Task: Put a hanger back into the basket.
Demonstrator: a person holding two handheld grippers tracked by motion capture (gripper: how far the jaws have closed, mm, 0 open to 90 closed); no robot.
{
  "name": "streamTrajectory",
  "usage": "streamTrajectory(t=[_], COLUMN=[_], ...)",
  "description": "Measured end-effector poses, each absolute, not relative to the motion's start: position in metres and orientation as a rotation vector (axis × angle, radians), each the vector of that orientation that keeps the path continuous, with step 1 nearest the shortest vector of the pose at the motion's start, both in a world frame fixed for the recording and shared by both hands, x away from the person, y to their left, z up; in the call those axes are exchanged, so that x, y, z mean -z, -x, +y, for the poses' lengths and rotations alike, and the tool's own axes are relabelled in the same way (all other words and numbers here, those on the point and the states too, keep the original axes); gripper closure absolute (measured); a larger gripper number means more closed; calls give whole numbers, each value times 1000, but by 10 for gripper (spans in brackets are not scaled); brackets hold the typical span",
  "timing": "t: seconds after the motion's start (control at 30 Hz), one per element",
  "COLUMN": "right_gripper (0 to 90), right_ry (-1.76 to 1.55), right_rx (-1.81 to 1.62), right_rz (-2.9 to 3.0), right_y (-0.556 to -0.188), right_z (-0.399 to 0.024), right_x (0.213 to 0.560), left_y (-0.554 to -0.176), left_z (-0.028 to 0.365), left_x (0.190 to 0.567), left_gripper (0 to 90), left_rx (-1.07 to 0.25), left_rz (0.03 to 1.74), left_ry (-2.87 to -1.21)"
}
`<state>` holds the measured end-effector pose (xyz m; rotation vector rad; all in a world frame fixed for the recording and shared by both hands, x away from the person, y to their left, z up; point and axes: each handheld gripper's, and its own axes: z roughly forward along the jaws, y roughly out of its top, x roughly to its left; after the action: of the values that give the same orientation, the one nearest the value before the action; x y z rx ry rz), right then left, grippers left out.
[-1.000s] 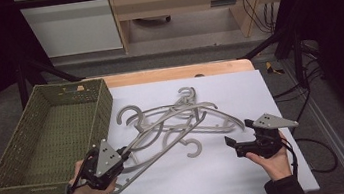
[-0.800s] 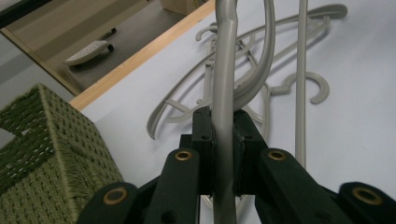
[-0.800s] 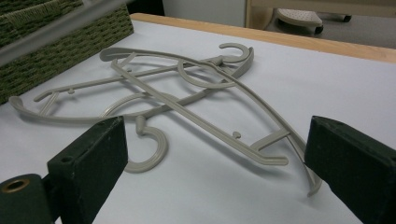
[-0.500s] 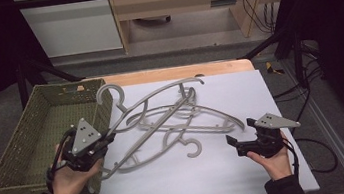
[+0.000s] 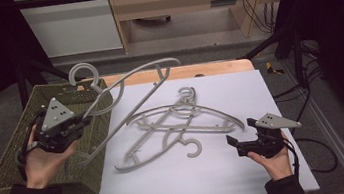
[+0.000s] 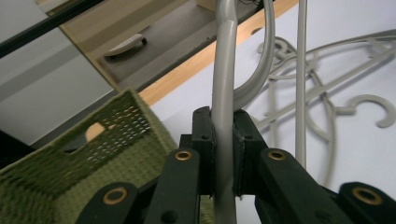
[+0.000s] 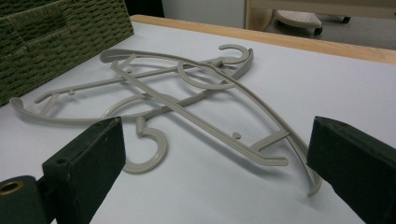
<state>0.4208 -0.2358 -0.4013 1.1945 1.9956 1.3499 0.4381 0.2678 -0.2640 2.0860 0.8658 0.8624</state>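
I hold the left claw (image 5: 82, 123) clenched on the lifted hanger (image 5: 128, 82), gripping one arm of its frame. In the left gripper view the fingers (image 6: 204, 140) pinch the grey bar from both sides, so the hanger cannot swivel freely. The hanger hangs tilted in the air, hook uppermost above the far rim of the woven basket (image 5: 12, 163), its lower end near the basket's right wall. I judge this grip near the end of the frame suits swinging the hanger over the rim and into the basket.

The right claw (image 5: 231, 142) rests low on the desk (image 5: 270, 89), released, jaws wide apart. It faces the remaining hangers (image 5: 179, 126), which lie tangled flat on the desk, apart from it, ready for a pick.
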Motion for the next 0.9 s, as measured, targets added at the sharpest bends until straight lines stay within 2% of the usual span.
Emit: streamTrajectory(t=[0.33, 0.9], right_gripper=[45, 45], right_ry=[-1193, -1195], right_rx=[-1337, -1335], right_rz=[1999, 2002], right_y=[-421, -421], right_z=[-235, -233], right_x=[402, 403], left_y=[-450, -473], left_z=[303, 367], left_x=[263, 294], left_gripper=[818, 818], left_rx=[-928, -984], left_rz=[916, 1035], left_ry=[-2091, -2161])
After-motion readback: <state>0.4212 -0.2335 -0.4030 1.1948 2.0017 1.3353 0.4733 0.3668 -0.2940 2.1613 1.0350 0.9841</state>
